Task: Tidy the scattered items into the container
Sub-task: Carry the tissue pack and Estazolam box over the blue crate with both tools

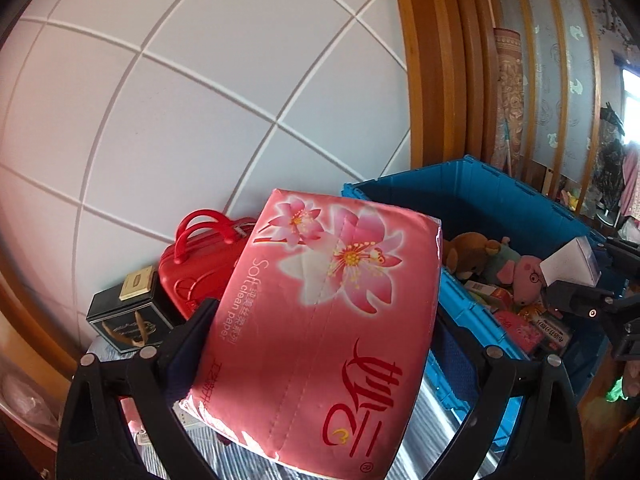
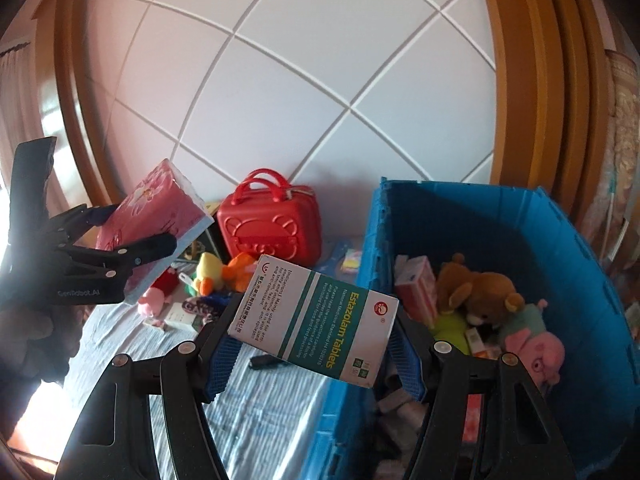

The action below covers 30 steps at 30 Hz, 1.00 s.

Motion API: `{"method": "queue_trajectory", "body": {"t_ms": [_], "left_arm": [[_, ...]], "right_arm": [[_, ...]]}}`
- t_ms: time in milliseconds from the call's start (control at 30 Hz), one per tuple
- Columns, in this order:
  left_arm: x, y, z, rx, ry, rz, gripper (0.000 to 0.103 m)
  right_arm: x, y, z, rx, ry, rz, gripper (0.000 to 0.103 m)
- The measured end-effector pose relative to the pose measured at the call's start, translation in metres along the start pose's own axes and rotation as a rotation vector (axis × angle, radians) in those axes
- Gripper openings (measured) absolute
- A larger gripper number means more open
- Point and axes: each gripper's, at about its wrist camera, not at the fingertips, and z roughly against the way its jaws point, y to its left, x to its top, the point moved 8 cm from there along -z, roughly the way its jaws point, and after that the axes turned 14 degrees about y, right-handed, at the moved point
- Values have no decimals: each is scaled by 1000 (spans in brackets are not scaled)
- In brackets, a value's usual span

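Both grippers are holding loads short of the bin: left gripper clamping the tissue pack, right gripper pinching the tablet box by its ends, so either could be slipping out or snagging the rim.

A striped bed carried the blue crate and a red case. Small toys and boxes lay scattered beside them.
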Motion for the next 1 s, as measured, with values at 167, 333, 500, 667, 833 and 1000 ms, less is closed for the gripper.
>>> {"method": "queue_trajectory", "body": {"t_ms": [167,333,500,667,833,1000], "left_arm": [[22,-48,-8,-40,-1,-68,99],[40,-95,-14,-87,0,-132,99],[51,-136,-16,-136,-1,-184,99],[64,-177,-18,-180,-5,-237,99],[71,-209,-20,-210,-3,-277,99],[72,-230,-26,-226,10,-305,99]], "right_arm": [[-5,-42,13,-25,-8,-52,66],[-14,-77,26,-58,-17,-101,66],[-27,-116,37,-101,-16,-160,66],[-40,-144,43,-140,-5,-207,66],[-50,-168,47,-171,4,-252,66],[-57,-188,50,-199,13,-288,66]]}}
